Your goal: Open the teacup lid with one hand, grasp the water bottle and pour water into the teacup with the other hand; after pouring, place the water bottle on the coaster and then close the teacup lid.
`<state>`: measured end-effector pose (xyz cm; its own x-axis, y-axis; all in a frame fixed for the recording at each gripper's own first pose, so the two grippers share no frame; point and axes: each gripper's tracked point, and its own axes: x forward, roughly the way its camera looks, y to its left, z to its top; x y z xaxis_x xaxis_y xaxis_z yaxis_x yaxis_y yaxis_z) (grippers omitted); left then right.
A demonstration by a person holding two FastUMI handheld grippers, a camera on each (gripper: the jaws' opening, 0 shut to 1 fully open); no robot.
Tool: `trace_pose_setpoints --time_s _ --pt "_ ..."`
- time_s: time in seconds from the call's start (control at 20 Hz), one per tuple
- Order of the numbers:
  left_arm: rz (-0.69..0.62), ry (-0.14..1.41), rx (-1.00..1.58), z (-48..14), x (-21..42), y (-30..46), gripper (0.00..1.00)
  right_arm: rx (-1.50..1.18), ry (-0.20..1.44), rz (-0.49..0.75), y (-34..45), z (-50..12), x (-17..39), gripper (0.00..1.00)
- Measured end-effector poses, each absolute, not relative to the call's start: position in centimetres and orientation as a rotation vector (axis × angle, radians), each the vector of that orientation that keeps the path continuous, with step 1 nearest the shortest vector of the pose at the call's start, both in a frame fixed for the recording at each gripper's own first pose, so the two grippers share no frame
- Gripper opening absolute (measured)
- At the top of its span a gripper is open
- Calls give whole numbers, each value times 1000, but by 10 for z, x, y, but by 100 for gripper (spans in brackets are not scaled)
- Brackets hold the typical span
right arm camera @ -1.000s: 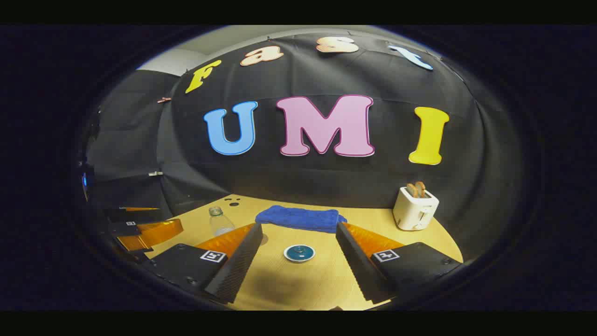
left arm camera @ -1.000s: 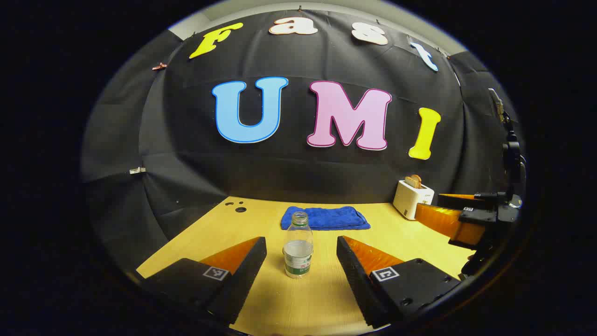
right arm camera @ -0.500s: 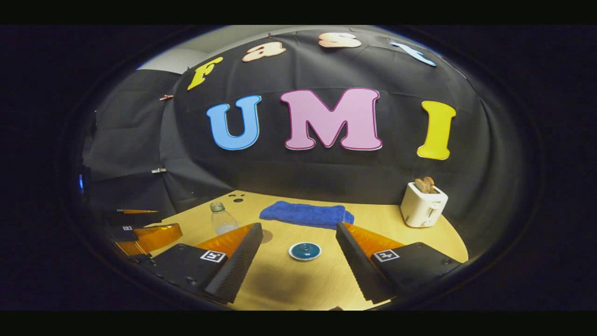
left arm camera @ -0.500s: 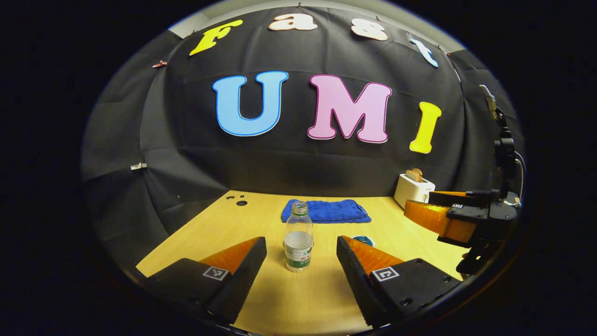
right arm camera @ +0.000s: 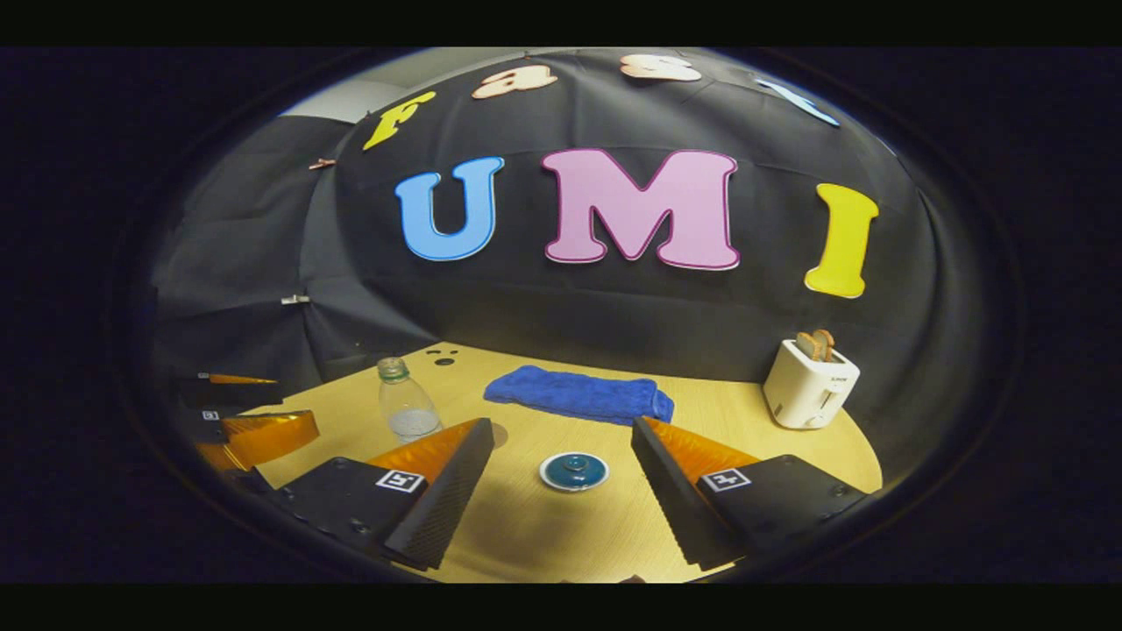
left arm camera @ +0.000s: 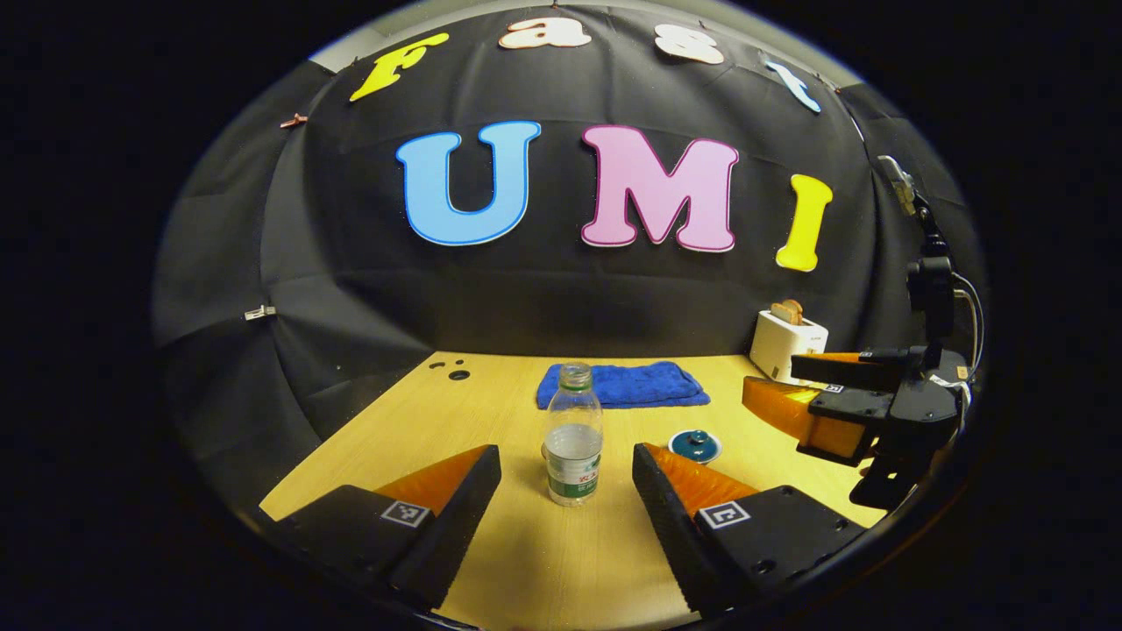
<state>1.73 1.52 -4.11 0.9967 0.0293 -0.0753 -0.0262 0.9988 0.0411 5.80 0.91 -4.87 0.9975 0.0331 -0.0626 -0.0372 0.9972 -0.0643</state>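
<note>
Two handheld claws hover over a pale wooden worktop (left arm camera: 526, 561), both spread wide and holding nothing. Just ahead of the left claw (left arm camera: 566, 456), centred between its fingers without touching them, stands a clear water bottle (left arm camera: 573, 438), uncapped and partly filled. Ahead of the right claw (right arm camera: 561, 456), also centred in its gap and untouched, sits the teal teacup lid (right arm camera: 573, 471), low and round with a small knob; the cup beneath cannot be made out. Farther off lies a folded blue towel (right arm camera: 578, 394), and beyond the right claw's right finger a white toaster (right arm camera: 810, 386) holding bread. No coaster can be identified. Likely risks: an off-centre squeeze could tip the open bottle and spill water; the small knob could slip from a wide claw. The bottle's green label is too small to read.
</note>
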Motion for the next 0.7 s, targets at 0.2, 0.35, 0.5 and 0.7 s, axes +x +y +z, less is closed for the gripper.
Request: trace_pose_setpoints --time_s 0.2,0.35,0.5,0.7 --pt "-11 102 46 -72 41 14 96 -64 79 -4 -4 -80 97 98" --pt "-36 135 46 -99 61 15 95 -79 86 -31 -11 -110 127 98" --pt "-33 148 37 -120 79 24 95 -70 97 -35 -11 -134 149 98" --pt "2 165 34 -136 93 36 95 -73 111 -32 -11 -154 164 98"
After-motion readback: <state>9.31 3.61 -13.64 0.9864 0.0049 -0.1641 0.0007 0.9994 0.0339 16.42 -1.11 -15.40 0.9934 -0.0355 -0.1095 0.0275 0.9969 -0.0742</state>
